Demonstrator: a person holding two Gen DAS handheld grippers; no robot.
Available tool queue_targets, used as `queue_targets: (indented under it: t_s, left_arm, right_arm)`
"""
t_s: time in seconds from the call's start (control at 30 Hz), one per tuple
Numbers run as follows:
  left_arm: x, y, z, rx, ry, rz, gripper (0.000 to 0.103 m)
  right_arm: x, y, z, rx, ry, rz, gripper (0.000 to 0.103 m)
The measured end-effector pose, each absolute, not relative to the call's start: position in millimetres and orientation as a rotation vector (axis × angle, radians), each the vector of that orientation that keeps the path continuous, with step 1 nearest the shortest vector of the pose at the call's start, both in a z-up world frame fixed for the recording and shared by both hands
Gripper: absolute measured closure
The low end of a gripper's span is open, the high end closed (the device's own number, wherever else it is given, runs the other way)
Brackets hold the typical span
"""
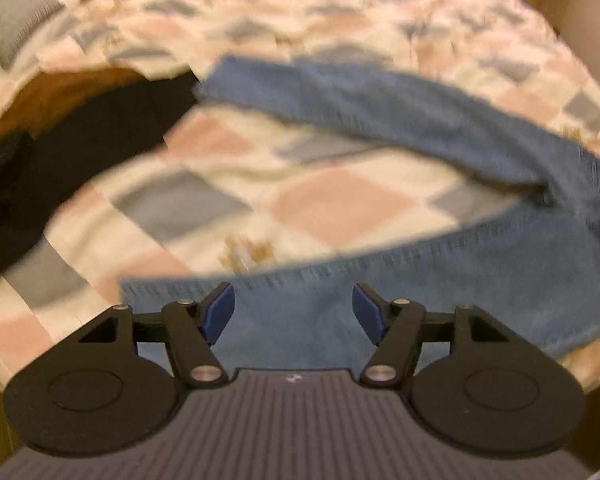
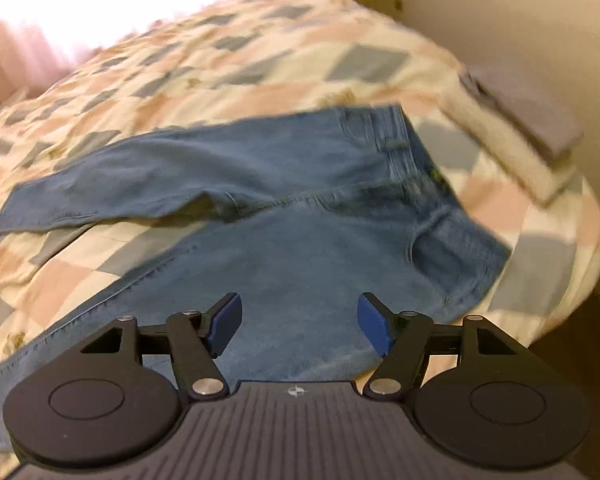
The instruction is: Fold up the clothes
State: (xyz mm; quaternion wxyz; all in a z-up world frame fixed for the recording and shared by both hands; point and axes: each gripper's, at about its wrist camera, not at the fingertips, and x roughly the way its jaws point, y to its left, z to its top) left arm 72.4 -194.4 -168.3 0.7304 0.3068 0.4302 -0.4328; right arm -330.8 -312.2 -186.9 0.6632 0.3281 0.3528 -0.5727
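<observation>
The left claw (image 1: 293, 312) is pointing steeply down over the bed (image 1: 228, 184), its blue pads (image 1: 220, 314) standing apart with nothing between them: released. Below it, one leg of the jeans (image 1: 440, 120) is lying flat on the checked quilt, the other leg stretching away across the bed so the two are forming an open V. A black garment (image 1: 80, 140) and a brown one (image 1: 60, 92) are lying to the left, and a grey pillow (image 1: 8, 20) is sitting at the far corner.

The right claw (image 2: 300, 324) is also tilting downward, jaws apart and gripping nothing, hanging above the jeans (image 2: 300, 240) near the waistband and pockets. Both views are blurring.
</observation>
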Motion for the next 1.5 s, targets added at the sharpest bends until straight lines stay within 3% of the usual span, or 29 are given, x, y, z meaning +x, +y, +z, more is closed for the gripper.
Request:
queue_targets:
  t_s: [0.2,0.33,0.5,0.6,0.67,0.8,0.93,1.13,1.3,1.5]
  left_arm:
    - [145,-196,-70,0.698,0.657,-0.855,0.041]
    - [181,-199,30,0.695,0.509,-0.794,0.039]
    - [202,-202,144,0.687,0.403,-0.734,0.022]
    - [195,-214,168,0.672,0.464,-0.749,0.011]
    - [182,-226,162,0.669,0.490,-0.747,0.010]
    - [149,-246,90,0.620,0.581,-0.798,0.007]
    - [98,-243,-15,0.652,0.710,-0.795,0.012]
    - [0,-206,-102,0.691,0.807,-0.760,0.012]
    - [-46,-177,-129,0.617,0.934,-0.668,0.012]
    - [-87,-159,-119,0.655,0.829,-0.667,0.010]
  right_arm:
    - [-366,-371,-117,0.541,0.787,-1.385,0.030]
    - [-429,-457,-46,0.549,0.731,-1.505,0.027]
    - [-501,-551,28,0.603,0.722,-1.667,0.017]
    - [-529,-586,43,0.654,0.718,-1.734,0.014]
    - [-531,-596,29,0.712,0.732,-1.719,0.011]
    - [-486,-582,-37,0.667,0.805,-1.557,0.010]
    - [-419,-522,-116,0.657,0.862,-1.324,0.013]
    - [-367,-405,-177,0.651,0.873,-1.120,0.012]
    - [-362,-350,-182,0.685,0.839,-1.078,0.011]
    - [-375,-317,-159,0.656,0.787,-1.040,0.010]
